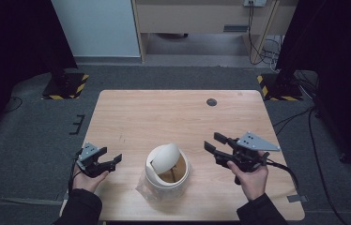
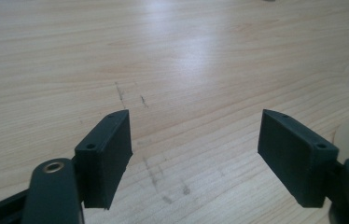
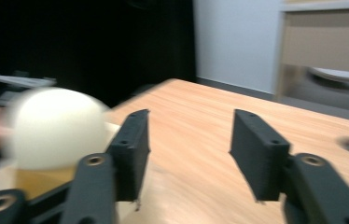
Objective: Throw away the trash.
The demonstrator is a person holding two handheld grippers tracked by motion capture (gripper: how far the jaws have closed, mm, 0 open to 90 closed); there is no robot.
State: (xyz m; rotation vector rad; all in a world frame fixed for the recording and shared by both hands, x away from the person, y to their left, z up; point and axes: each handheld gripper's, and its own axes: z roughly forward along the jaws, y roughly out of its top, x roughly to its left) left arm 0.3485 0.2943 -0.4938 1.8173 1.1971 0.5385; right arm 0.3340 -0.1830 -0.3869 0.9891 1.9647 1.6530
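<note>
Both grippers, left (image 1: pixel 111 161) & right (image 1: pixel 213 142), gape empty beside white lidded bin (image 1: pixel 166 169) on table (image 1: pixel 164 117)

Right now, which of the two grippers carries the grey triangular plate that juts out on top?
The right gripper, to the right of the cream swing-lid bin. Its grey plate juts out flat and wide; the left gripper has only a small grey piece.

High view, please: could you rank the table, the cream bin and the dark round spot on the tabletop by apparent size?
1. Table, largest by far.
2. Cream bin with its domed lid, sitting between the two grippers.
3. Dark round spot near the far edge, smallest.
</note>
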